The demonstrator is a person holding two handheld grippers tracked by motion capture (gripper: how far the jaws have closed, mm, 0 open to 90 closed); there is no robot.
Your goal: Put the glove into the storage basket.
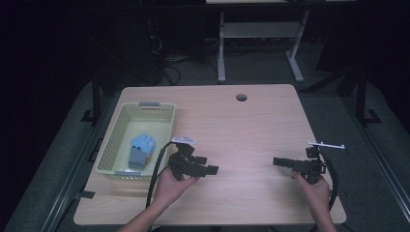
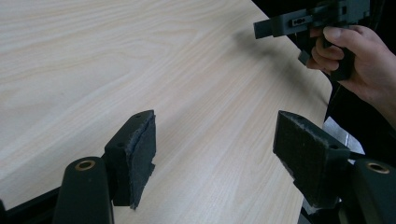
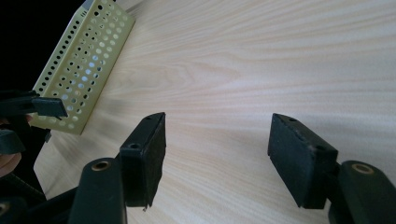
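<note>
Left gripper point(image 1: 205, 166) is being held low over the desk point(image 1: 241, 130) in the left hand point(image 1: 170, 186), fingers point(image 2: 135, 154) standing wide apart, pointing toward the right gripper point(image 1: 285, 163). Right hand point(image 1: 314, 186) is gripping its handle; its fingers point(image 3: 144, 154) are also standing spread, empty, facing back.

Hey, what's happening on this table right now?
A person holds a claw in each hand above a wooden table. The left claw and right claw point toward each other, both open and empty. A blue folded item lies inside the yellow basket at the table's left.
</note>
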